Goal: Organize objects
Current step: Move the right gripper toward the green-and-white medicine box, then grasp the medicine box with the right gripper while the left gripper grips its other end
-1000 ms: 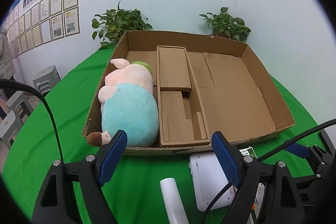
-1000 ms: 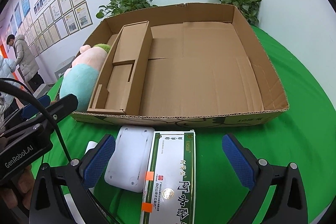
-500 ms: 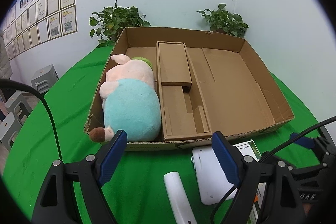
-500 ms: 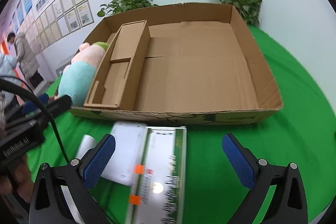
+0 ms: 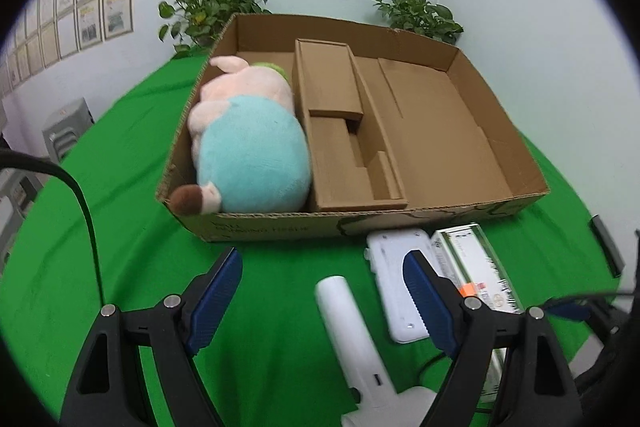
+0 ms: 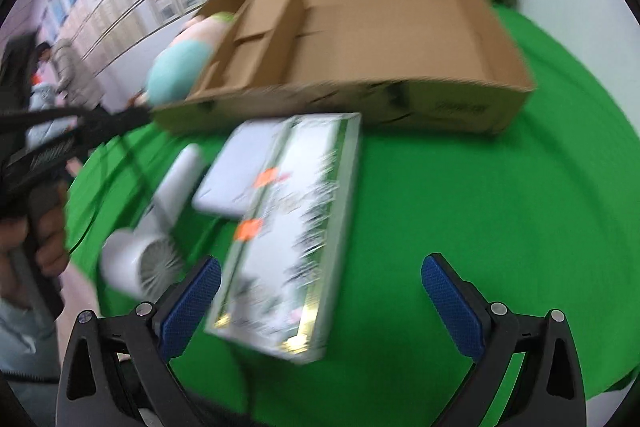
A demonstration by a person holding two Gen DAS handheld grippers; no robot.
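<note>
Both the left gripper (image 5: 320,291) and right gripper (image 6: 320,291) stand spread wide, holding nothing. A pink-and-teal plush pig (image 5: 248,143) lies in the brown cardboard box (image 5: 516,163).

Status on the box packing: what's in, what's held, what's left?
Done: only the plush toy lies in the cardboard box, left compartment. In hand: nothing; left gripper and right gripper are both open. Left: hair dryer, white device and medicine box sit on the green table.
</note>
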